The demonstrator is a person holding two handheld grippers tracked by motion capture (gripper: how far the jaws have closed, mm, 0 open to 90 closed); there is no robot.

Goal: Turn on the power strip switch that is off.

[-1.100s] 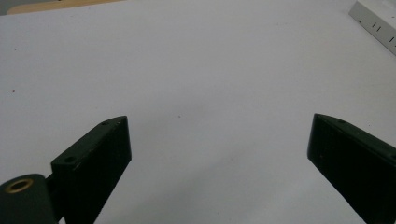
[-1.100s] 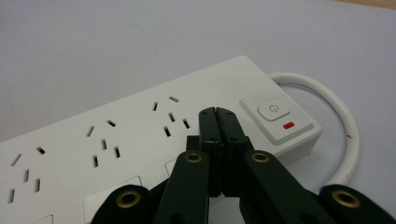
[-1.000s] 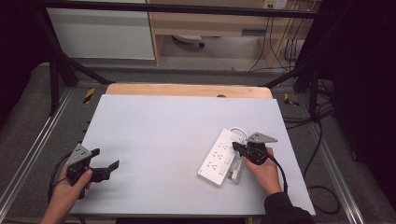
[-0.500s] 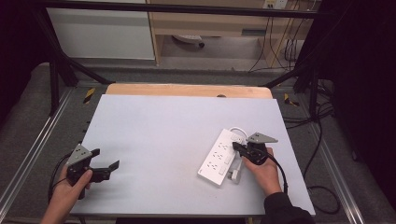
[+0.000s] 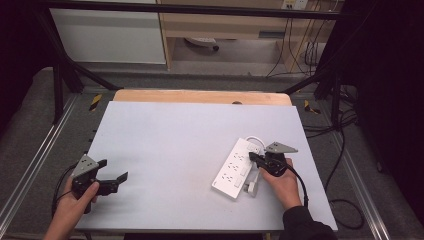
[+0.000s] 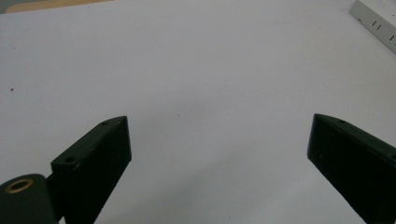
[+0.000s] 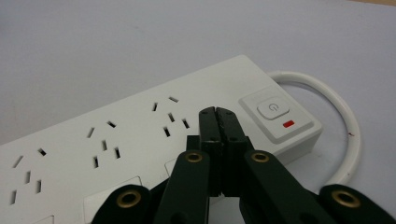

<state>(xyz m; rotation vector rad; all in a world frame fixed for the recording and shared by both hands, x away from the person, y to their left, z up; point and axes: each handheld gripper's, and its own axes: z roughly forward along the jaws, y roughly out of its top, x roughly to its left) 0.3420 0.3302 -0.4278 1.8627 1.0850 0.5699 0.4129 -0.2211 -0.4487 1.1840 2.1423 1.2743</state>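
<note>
White power strip (image 5: 237,167) lies at table (image 5: 170,135) right side in high view; nothing moved since a sec ago, so pressing not begun. Left gripper (image 6: 219,154) view: jaws spread, empty. Right gripper (image 7: 218,114) view: jaws pressed together, tips over strip near power button (image 7: 273,109).

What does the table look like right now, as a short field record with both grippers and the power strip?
surface: pale grey table
main item: white plastic power strip, lying flat, white cable looped at its far end
switch: white button with red indicator
right gripper: shut, tips over the strip beside the switch
left gripper: open, nothing between its tips
</note>
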